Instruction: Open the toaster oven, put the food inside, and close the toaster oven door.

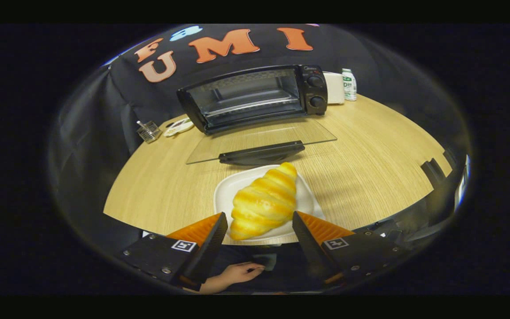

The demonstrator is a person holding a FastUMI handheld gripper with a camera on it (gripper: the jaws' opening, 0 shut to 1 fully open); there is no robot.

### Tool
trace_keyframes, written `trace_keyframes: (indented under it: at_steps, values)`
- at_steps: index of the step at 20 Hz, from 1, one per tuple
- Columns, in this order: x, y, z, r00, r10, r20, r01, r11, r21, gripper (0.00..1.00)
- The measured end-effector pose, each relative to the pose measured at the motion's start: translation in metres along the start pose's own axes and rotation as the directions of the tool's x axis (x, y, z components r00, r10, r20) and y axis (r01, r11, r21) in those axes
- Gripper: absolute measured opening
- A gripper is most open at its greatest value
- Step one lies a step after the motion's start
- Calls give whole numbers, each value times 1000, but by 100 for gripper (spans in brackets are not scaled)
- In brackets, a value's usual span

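A golden croissant [264,202] lies on a white plate [228,190] near the table's front edge. My gripper [259,218] stands open, its fingers on either side of the croissant's near end, apart from it. Beyond the plate sits a black toaster oven [255,95] with its glass door [259,141] folded down flat onto the table, the dark handle [261,153] closest to the plate. The oven's inside shows a wire rack and nothing on it.
A round wooden table [370,155] carries everything. A small clear cup [148,131] and a white object [178,126] lie left of the oven; a white box [335,87] and a bottle [349,84] stand to its right. A hand [233,275] rests below the fingers.
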State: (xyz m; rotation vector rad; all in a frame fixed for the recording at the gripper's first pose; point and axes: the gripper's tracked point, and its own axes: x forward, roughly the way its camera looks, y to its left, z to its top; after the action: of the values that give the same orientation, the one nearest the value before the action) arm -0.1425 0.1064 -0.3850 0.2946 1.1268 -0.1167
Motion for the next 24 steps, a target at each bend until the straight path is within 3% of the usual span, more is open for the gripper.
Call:
trace_keyframes:
  at_steps: [7, 12, 16, 21, 22, 24]
  values:
    - [14, 3, 7, 997, -51, 51, 54, 997, -50, 85]
    - [12, 2, 6, 999, -9, 53, 10, 1000, -20, 57]
    - [6, -4, 10, 998, 39, 57, -40, 999, 13, 41]
    - [-17, -11, 29, 990, 75, 119, -79, 996, 30, 39]
    - [-20, -13, 34, 987, 79, 137, -88, 994, 58, 31]
    - [-11, -16, 22, 992, 76, 103, -80, 996, 28, 27]
